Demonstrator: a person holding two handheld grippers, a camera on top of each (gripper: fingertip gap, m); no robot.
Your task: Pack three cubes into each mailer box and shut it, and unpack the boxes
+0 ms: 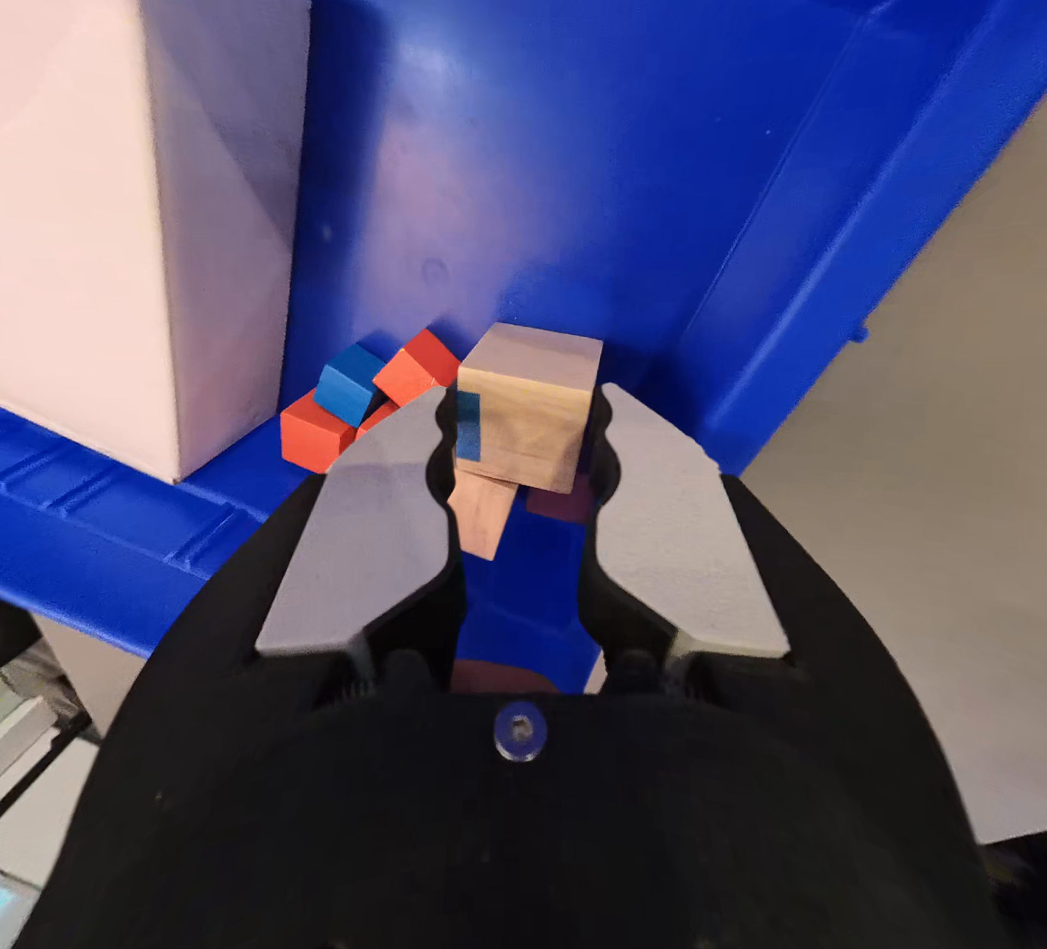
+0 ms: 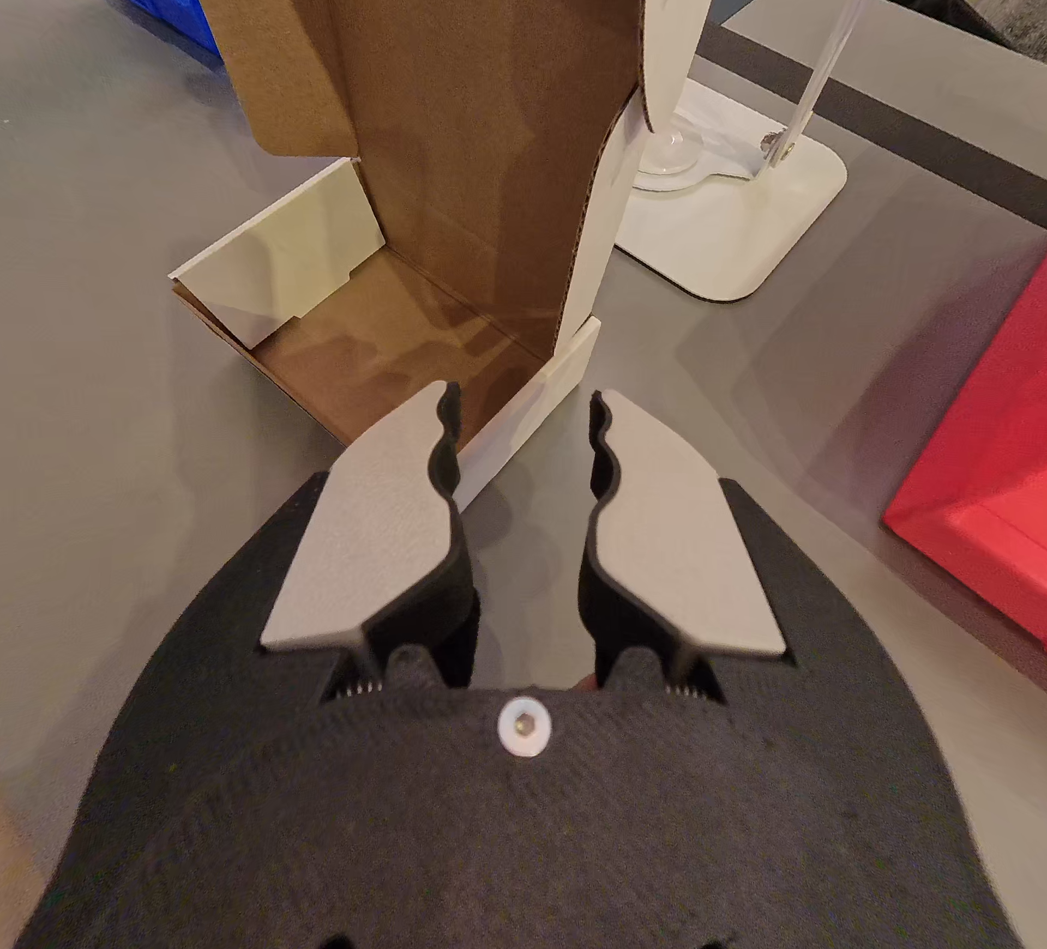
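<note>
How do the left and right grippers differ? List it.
The left gripper clamps a wooden cube; the right gripper holds nothing. The left gripper reaches into the blue bin; the right gripper hovers by the open mailer box on the table. Both have grey fingers on black bodies.

The left gripper covers part of the wooden cube; the purple cube underneath barely peeks out.

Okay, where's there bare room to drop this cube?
Open mailer box: its brown floor is bare. Grey table left of it is free too. The blue bin corner is crowded with red and blue cubes beside the wooden cube.
</note>
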